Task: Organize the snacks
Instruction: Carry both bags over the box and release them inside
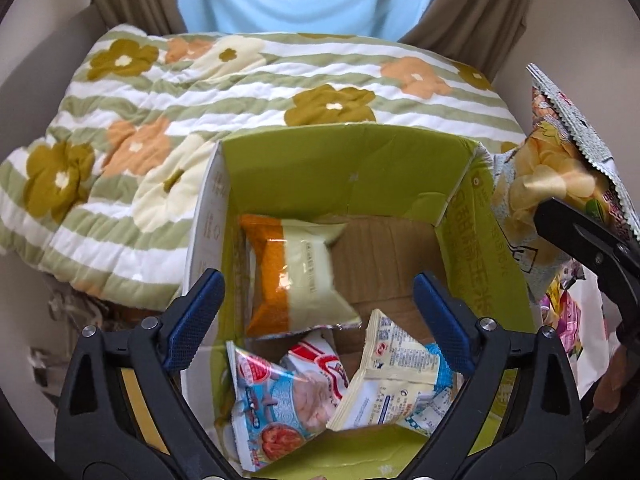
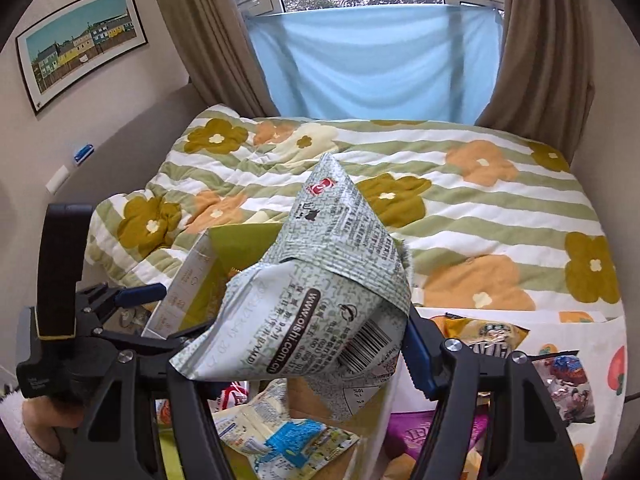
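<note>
**Tongs, snack packets and carton on the bed**

Left tongs [image 1: 316, 324]: black arms, blue pads [image 1: 198, 316], jaws spread wide with nothing between them, held over the open carton.

Right tongs [image 2: 296, 340]: jaws partly closed and clamped on a grey-green chip bag [image 2: 320, 280], which stands crumpled up above the carton's right edge. In the left wrist view the same bag shows its printed front with yellow crisps, to the right of the carton.

Carton [image 1: 400, 168]: green-lined cardboard box, flaps up, sitting on the bed. Contents, nearest first:
- pale blue packet [image 1: 276, 400] with red print, leaning at the near left wall;
- cream packet [image 1: 396, 380] with blue corner, tilted against it on the right;
- orange-and-cream packet [image 1: 296, 272], lying slantwise toward the far left corner.

White bag [image 2: 560, 352]: just right of the carton, holding further wrapped snacks, a purple one among them.

Quilt [image 1: 240, 80]: green-and-white stripes with olive and orange flowers, covering the bed behind the carton.

Beyond: light blue cloth [image 2: 372, 60] hung over the window, brown curtains [image 2: 540, 48] either side, framed picture [image 2: 80, 44] on the left wall.
</note>
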Available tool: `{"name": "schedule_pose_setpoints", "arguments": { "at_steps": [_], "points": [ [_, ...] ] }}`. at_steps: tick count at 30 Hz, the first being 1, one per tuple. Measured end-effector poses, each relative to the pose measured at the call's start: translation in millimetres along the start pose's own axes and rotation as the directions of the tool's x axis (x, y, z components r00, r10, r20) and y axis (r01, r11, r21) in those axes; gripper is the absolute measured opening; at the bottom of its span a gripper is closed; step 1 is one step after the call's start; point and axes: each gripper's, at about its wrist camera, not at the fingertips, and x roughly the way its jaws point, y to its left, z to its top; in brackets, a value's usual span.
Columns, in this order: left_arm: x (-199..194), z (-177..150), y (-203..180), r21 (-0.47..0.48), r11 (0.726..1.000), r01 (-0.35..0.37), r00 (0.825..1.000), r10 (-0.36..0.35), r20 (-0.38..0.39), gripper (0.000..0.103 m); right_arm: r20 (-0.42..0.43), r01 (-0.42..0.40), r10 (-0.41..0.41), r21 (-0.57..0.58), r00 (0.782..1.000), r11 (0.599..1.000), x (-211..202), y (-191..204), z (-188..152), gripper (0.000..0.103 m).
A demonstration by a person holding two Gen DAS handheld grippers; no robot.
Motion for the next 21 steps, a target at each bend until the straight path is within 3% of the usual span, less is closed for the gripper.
{"name": "schedule_pose_setpoints", "arguments": {
  "at_steps": [9, 16, 17, 19, 21],
  "points": [
    [-9.3, -14.2, 14.3, -0.045, 0.999, -0.028, 0.999, 0.029, 0.019, 0.095, -0.085, -0.108, 0.106, -0.013, 0.991, 0.994, 41.5, 12.5, 5.9, 0.065],
    [-16.4, -21.6, 26.7, -0.094, 0.995, -0.038, 0.999, 0.039, 0.004, 0.095, -0.125, -0.086, 0.088, 0.015, 0.988, 0.996, 65.0, 13.6, 4.9, 0.067],
    [-17.3, -22.5, 27.5, -0.094, 0.995, -0.045, 0.999, 0.046, 0.004, 0.095, -0.125, -0.085, 0.086, 0.021, 0.988, 0.996, 65.9, 12.4, 4.8, 0.069],
    [-19.0, -24.9, 28.2, -0.095, 0.994, -0.051, 0.999, 0.052, 0.002, 0.095, -0.125, -0.091, 0.094, 0.031, 0.988, 0.995, 66.9, 12.2, 5.8, 0.096],
    [-21.3, -27.6, 29.8, -0.099, 0.994, -0.052, 0.999, 0.052, 0.001, 0.095, -0.108, -0.092, 0.094, 0.027, 0.990, 0.995, 62.8, 11.5, 4.9, 0.102]
  ]
}}
